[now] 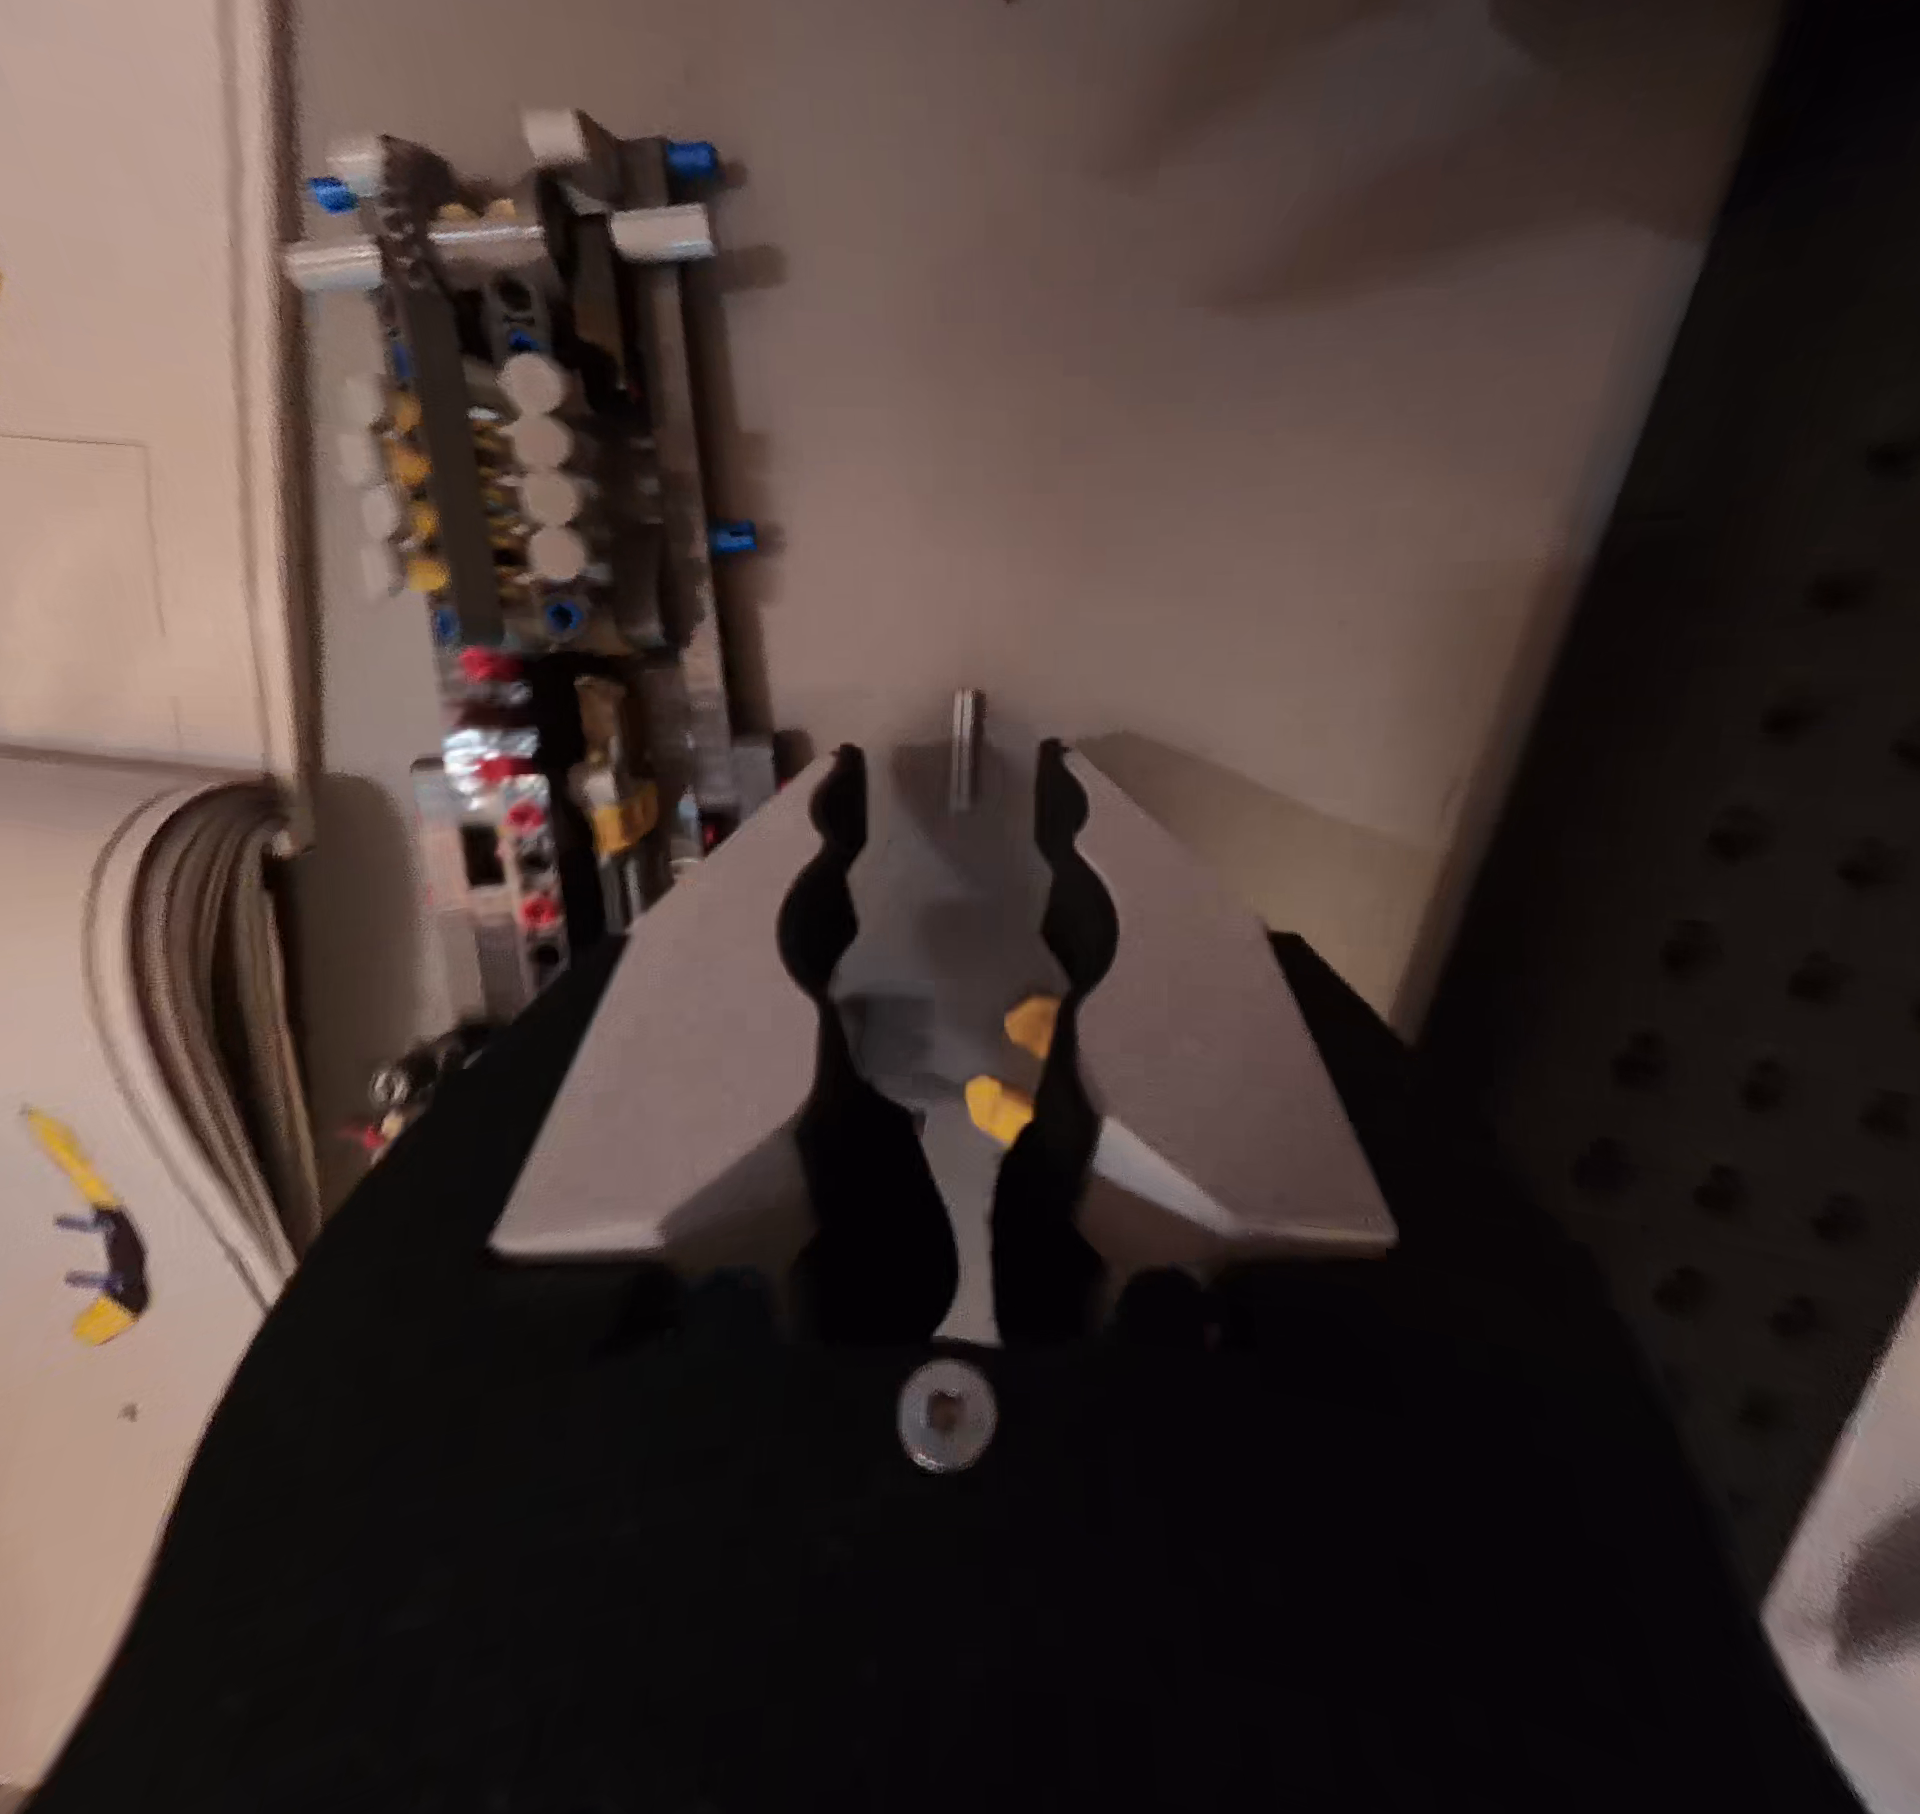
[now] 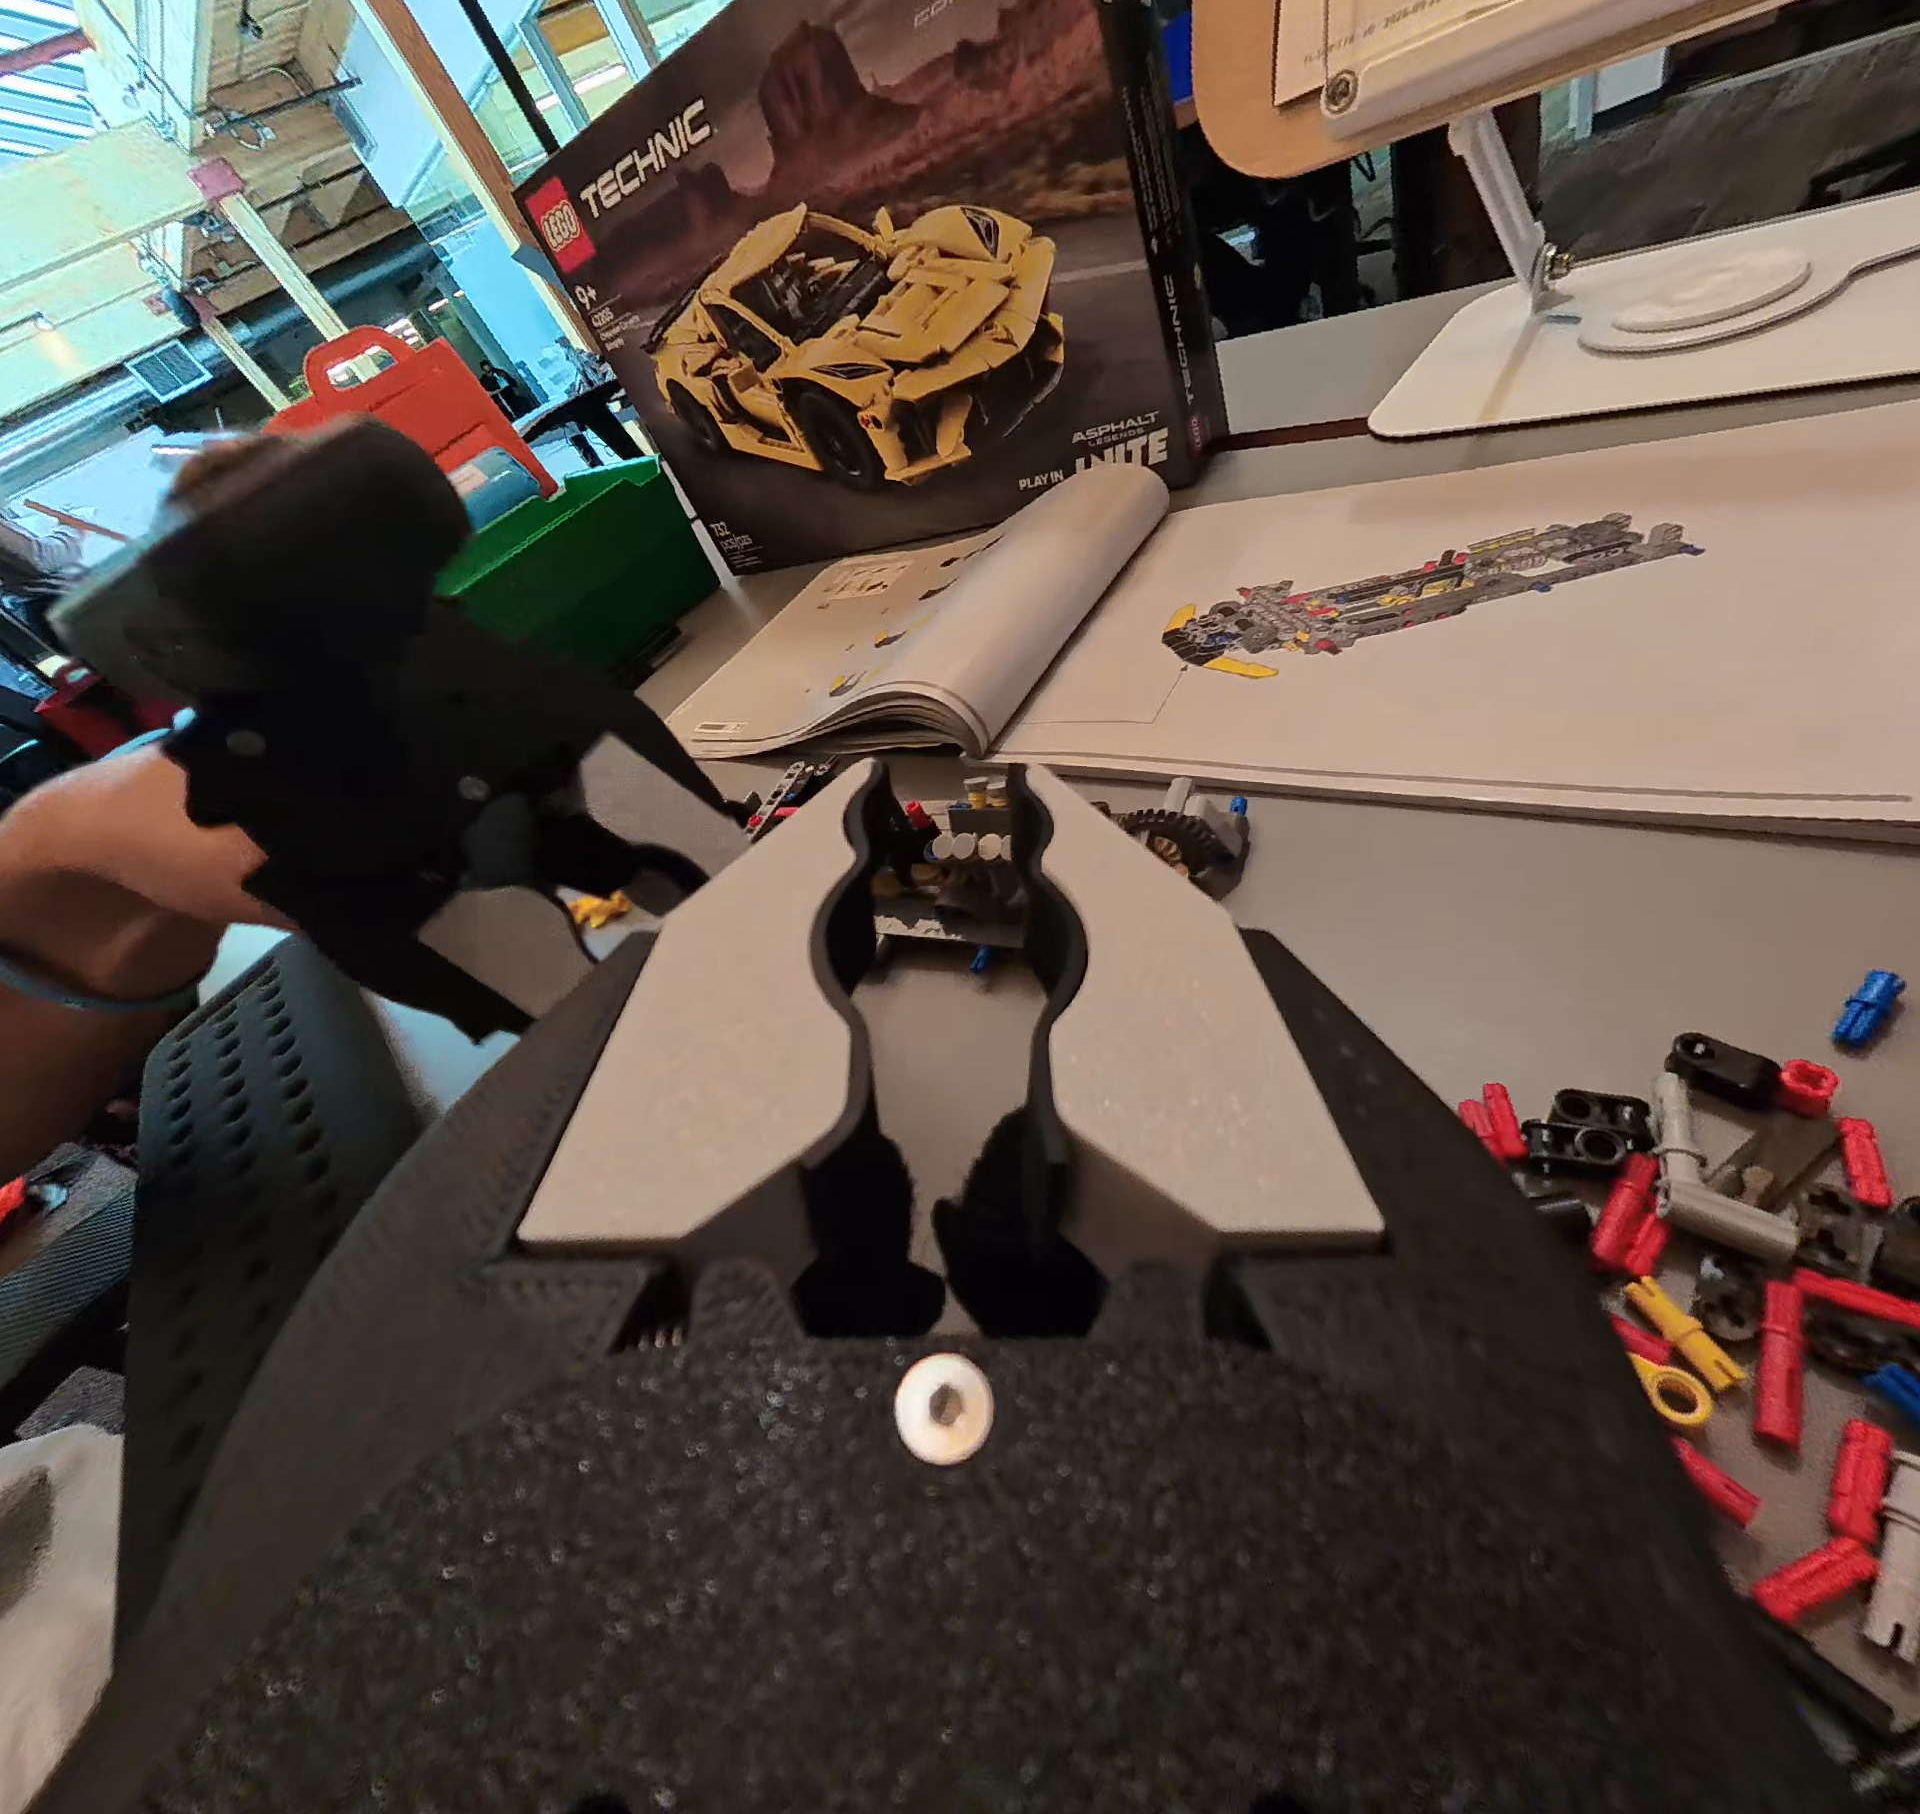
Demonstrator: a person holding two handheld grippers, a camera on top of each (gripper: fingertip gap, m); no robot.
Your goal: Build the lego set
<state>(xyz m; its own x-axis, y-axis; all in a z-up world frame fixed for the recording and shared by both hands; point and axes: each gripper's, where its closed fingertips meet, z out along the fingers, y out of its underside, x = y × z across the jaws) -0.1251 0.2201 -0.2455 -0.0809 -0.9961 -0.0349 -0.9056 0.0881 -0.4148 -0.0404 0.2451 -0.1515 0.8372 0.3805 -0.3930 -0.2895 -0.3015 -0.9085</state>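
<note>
Well, both claws gape empty: left claw (image 1: 951, 756) over table, right claw (image 2: 951, 788) nr chassis (image 2: 951, 865).

Lego chassis (image 1: 540, 538) blurred (motion smear).

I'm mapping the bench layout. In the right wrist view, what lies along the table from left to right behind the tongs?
Green bin → set box with the yellow car picture → open instruction booklet → large printed sheet showing the chassis → white stand base.
</note>
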